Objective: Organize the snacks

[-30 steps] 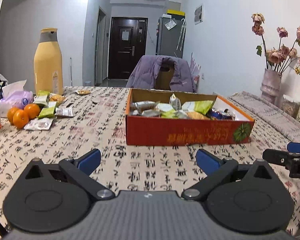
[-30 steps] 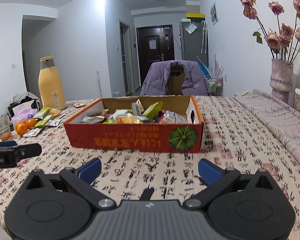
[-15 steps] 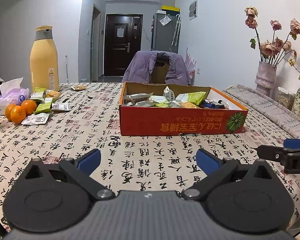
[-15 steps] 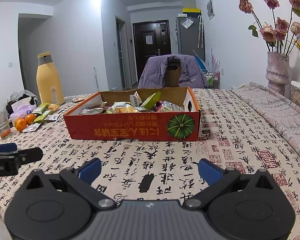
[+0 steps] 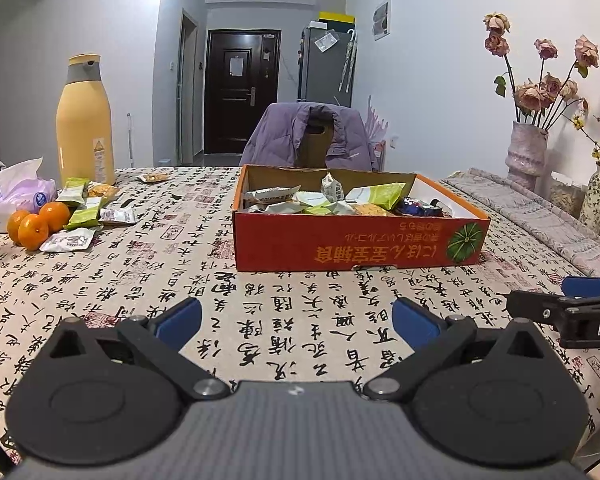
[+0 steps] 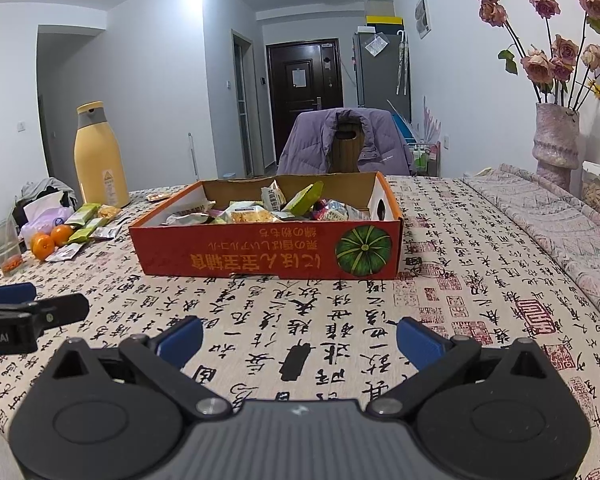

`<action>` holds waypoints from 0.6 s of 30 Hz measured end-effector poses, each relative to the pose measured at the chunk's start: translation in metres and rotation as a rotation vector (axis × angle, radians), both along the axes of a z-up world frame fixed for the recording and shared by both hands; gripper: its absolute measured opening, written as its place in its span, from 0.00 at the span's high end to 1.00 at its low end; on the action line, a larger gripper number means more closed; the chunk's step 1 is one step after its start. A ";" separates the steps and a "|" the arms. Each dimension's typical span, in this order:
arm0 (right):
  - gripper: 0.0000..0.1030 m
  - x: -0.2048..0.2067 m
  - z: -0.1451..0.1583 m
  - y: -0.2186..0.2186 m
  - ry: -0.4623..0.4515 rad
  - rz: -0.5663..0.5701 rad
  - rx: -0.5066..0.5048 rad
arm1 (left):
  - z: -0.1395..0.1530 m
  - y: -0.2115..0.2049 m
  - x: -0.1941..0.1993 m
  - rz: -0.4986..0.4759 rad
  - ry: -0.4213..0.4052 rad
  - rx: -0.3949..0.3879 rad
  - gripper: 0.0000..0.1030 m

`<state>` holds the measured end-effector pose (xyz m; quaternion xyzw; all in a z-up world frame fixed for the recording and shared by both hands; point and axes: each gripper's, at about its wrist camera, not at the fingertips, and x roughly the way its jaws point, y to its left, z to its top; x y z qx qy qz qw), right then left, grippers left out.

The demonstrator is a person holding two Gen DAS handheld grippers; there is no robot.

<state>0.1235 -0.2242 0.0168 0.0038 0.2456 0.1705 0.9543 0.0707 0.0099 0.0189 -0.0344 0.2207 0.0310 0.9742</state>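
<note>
On the tabletop (image 5: 148, 276), covered by a cloth printed with black calligraphy, an orange cardboard box (image 5: 356, 246) stands in the middle and already holds many snack packets (image 5: 380, 196). A smaller group of loose snack packets (image 5: 86, 216) lies far to the left, beside 3 tangerines (image 5: 40, 222), a tissue pack (image 5: 22, 192) and a tall yellow bottle (image 5: 85, 120). I think these loose packets wait there to be moved into the box.

Both tongs are low over the cloth, well apart from the box and from all snacks. The left tongs (image 5: 296, 318) are spread wide and empty; the right tongs (image 6: 300, 334) are also spread wide and empty. They stay side by side, each visible at the edge of the other view, probably a ready pose before reaching.

Behind the tabletop a chair with a purple jacket (image 6: 344, 140) faces us, and further back are a dark door (image 5: 240, 88) and a grey refrigerator (image 6: 382, 68). A vase with dried roses (image 6: 556, 136) stands at the right wall.
</note>
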 end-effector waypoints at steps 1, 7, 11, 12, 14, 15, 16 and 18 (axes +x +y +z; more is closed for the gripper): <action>0.00 0.000 -0.001 0.000 0.001 0.000 -0.001 | 0.000 0.000 0.000 -0.001 0.000 0.001 0.00; 0.00 0.000 -0.001 0.000 0.002 -0.001 -0.001 | 0.000 0.000 0.000 -0.001 0.001 0.001 0.00; 0.00 -0.001 -0.002 0.000 0.003 -0.001 -0.001 | 0.000 0.000 0.000 -0.001 0.000 0.001 0.00; 0.00 0.000 -0.001 0.000 0.003 -0.001 -0.001 | 0.000 0.000 0.000 -0.001 0.000 0.002 0.00; 0.00 -0.001 -0.002 0.000 0.003 -0.001 -0.001 | 0.000 -0.001 0.000 -0.001 0.000 0.002 0.00; 0.00 0.000 -0.001 0.000 0.003 -0.001 -0.001 | 0.000 -0.001 0.000 -0.002 0.000 0.001 0.00; 0.00 0.000 -0.001 0.000 0.004 -0.001 -0.001 | 0.000 -0.001 0.000 -0.002 0.000 0.001 0.00; 0.00 -0.001 -0.002 0.000 0.003 -0.001 -0.001 | 0.000 -0.001 0.000 -0.002 0.000 0.001 0.00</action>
